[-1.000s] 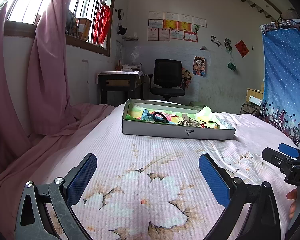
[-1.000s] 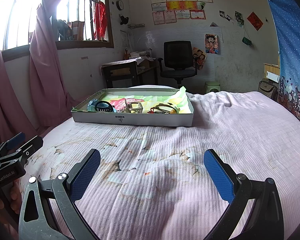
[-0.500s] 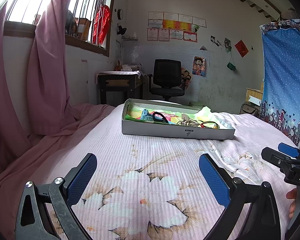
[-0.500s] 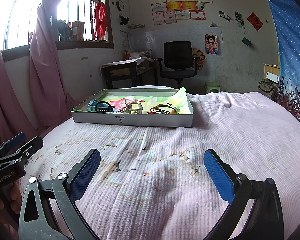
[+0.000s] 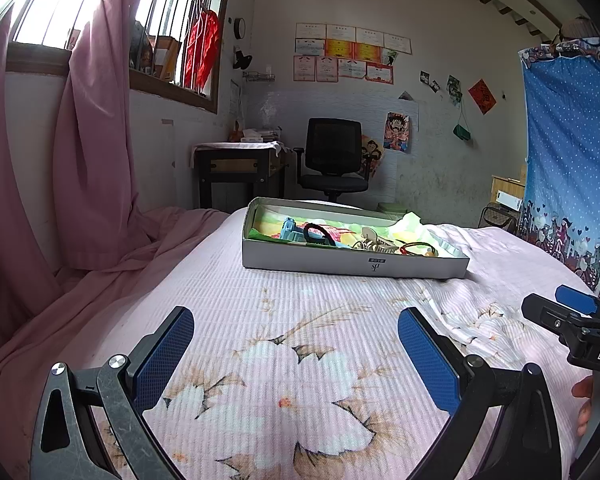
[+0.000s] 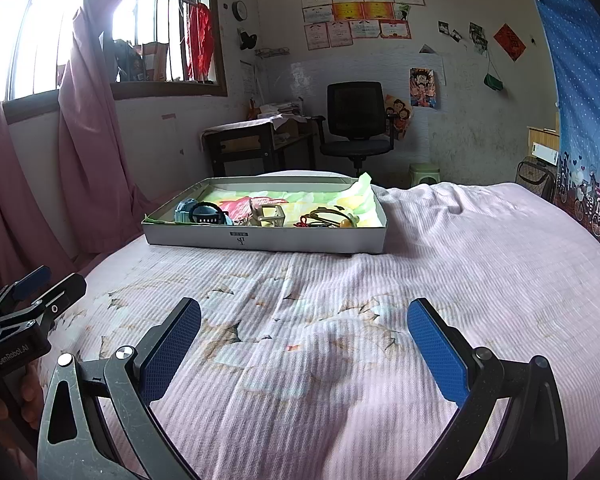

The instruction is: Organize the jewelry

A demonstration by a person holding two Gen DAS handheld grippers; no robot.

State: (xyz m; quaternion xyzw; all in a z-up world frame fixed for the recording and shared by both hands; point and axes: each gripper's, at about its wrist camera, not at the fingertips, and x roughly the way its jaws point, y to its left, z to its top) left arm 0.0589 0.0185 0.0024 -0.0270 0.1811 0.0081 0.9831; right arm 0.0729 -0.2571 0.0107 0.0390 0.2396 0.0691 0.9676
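Your left gripper (image 5: 296,344) and right gripper (image 6: 304,332) hover with jaws spread wide, empty, well short of the box (image 6: 300,240) on the bed (image 6: 460,280). The jewelry (image 6: 328,216) inside looks light, thin and tangle-prone, so pinch one piece by its band.

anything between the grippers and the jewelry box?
Nothing visible. Only bare bedspread lies between the open left gripper, the open right gripper and the box. The jewelry lies behind its near wall.
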